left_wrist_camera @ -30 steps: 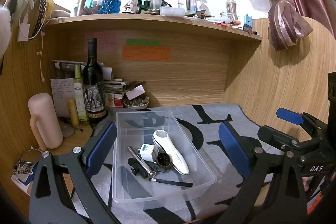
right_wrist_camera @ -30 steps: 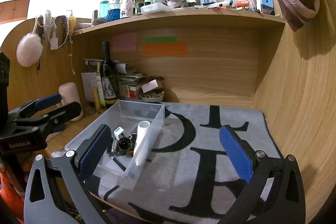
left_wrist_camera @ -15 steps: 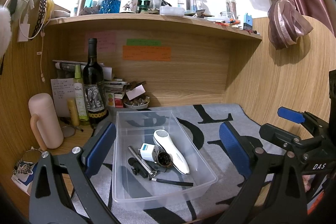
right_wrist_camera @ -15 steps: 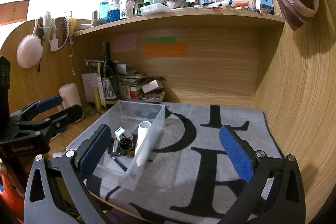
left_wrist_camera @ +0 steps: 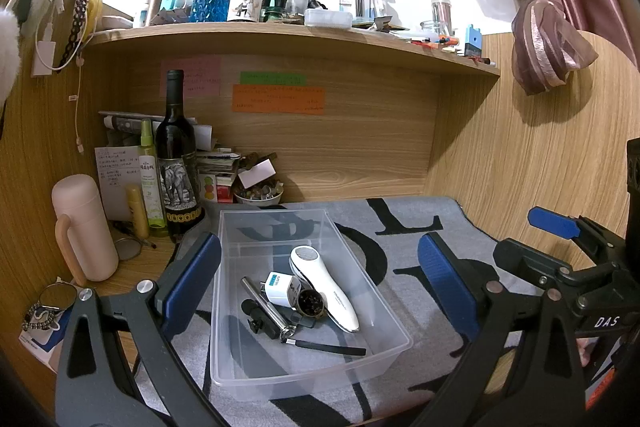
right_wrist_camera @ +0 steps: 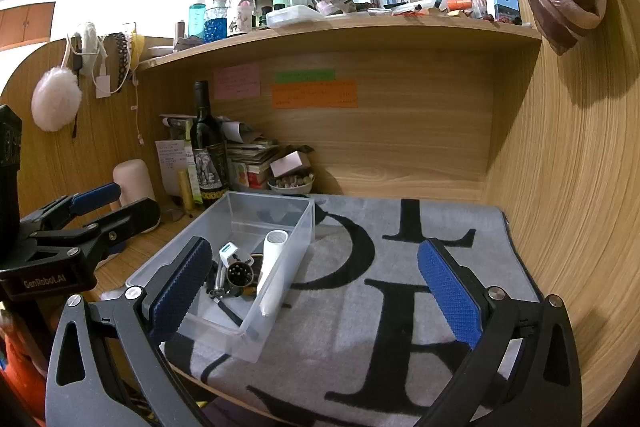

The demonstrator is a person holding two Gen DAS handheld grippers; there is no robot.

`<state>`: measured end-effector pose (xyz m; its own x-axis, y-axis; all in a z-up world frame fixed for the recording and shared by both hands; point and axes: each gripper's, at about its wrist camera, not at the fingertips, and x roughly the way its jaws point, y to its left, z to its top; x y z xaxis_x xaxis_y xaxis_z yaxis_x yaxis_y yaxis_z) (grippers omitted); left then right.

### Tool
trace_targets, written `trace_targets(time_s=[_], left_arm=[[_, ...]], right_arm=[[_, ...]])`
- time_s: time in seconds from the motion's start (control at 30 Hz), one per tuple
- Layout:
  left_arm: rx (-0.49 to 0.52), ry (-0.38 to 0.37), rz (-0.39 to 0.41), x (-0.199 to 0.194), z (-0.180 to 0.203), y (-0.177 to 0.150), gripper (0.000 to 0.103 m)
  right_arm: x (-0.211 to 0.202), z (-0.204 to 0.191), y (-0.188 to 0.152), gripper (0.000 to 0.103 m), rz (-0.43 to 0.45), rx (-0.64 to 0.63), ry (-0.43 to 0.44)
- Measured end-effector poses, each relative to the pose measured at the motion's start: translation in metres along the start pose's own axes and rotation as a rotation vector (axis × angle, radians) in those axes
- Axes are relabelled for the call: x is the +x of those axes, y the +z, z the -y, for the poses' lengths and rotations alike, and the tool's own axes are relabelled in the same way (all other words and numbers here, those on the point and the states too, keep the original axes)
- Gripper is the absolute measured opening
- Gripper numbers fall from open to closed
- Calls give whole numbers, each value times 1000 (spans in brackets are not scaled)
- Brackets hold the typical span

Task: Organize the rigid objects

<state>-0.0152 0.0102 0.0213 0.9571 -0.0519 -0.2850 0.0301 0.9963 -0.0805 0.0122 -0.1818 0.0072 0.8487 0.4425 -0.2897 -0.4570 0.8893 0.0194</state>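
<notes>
A clear plastic bin [left_wrist_camera: 394, 337] [right_wrist_camera: 308, 219] sits on the grey lettered mat. In it lie a white handheld device [left_wrist_camera: 324, 285] [right_wrist_camera: 271, 267], a white charger plug [left_wrist_camera: 278, 287] [right_wrist_camera: 229, 254], a silver rod [left_wrist_camera: 264, 305], a round dark metal piece [left_wrist_camera: 310, 303] [right_wrist_camera: 239, 273] and a thin black stick [left_wrist_camera: 328, 348]. My left gripper [left_wrist_camera: 320, 287] is open and empty, held above the bin. My right gripper [right_wrist_camera: 316, 287] is open and empty, over the mat to the right of the bin.
A wine bottle [left_wrist_camera: 176, 155], green spray bottle [left_wrist_camera: 150, 179], pink mug [left_wrist_camera: 82, 227], small bowl [left_wrist_camera: 260, 195] and paper stacks crowd the back left corner. A cluttered shelf [left_wrist_camera: 280, 35] runs overhead. A wooden wall [right_wrist_camera: 568, 207] closes the right side. The mat [right_wrist_camera: 400, 287] covers the desk.
Both grippers have drifted only slightly; the bin and its contents have not moved.
</notes>
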Motion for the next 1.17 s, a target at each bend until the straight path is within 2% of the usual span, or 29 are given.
trace_targets(time_s=[0.93,1.17], left_arm=[[-44,-32,-40,14,-10,-5,100],[-29,-32,-39,15,-9,-6,100]], right_arm=[[0,-9,0,103,2,17,-29],[4,-12,-1,103,-7,22,-35]])
